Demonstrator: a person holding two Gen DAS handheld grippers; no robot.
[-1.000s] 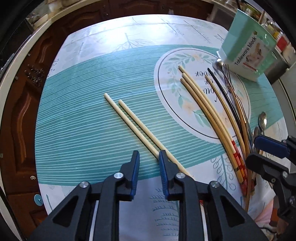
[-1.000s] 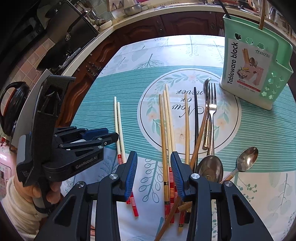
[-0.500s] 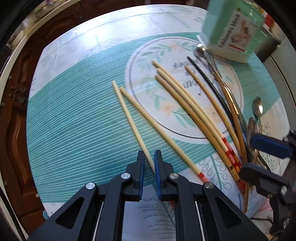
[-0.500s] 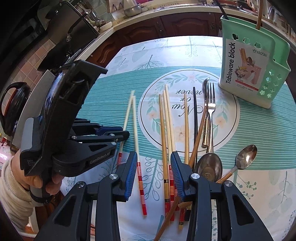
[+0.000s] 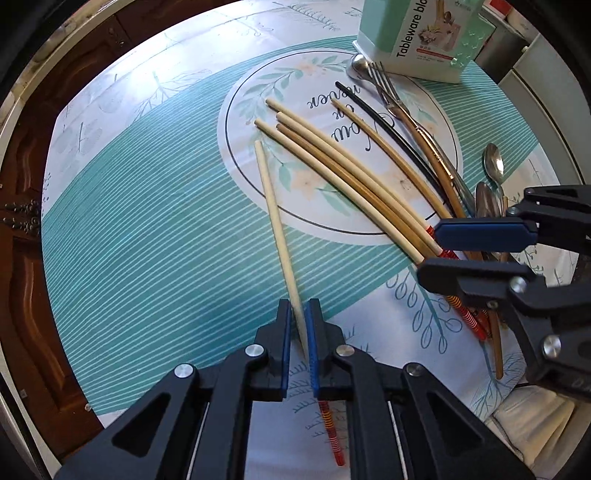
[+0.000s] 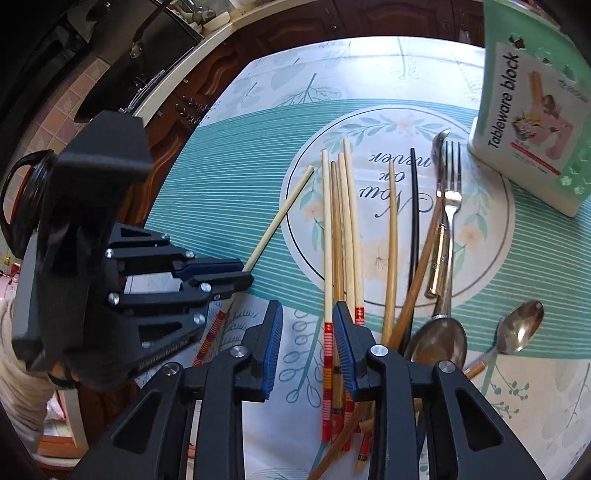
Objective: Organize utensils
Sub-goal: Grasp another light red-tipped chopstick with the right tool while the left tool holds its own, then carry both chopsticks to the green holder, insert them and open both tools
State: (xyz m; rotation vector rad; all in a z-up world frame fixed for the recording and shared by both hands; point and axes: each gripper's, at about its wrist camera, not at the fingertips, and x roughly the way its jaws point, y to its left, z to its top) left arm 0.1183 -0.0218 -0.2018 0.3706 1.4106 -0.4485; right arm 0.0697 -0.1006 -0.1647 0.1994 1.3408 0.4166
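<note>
One pale chopstick (image 5: 275, 218) sits pinched between the blue pads of the left gripper (image 5: 298, 325) at lower centre of the left wrist view, its thin tip reaching up toward the printed circle and its red-striped end poking out below the jaws. In the right wrist view the same gripper (image 6: 236, 275) enters from the left edge, clamped on the stick, which slants up and right to the circle's rim.

To the right — a fan of bamboo chopsticks (image 5: 347, 177) lies across the circle on the teal tablecloth (image 5: 147, 229), tips upper left, red-banded ends lower right. Next comes a black chopstick (image 5: 388, 127), then a fork (image 5: 384, 79) and wood-handled pieces crossing one another. Two spoons (image 5: 493, 162) lie at the right edge. A mint tableware block (image 5: 417, 33) stands at the top right, just beside the fork's tines.

The right gripper (image 6: 308, 347) — bottom centre of its own view — has its jaws spread, holding nothing, and the red-banded chopstick ends (image 6: 328, 354) lie between and under the fingers; whether a pad touches them I cannot tell. In the left view its dark fingers (image 5: 480, 234) hover over those same ends at right.
</note>
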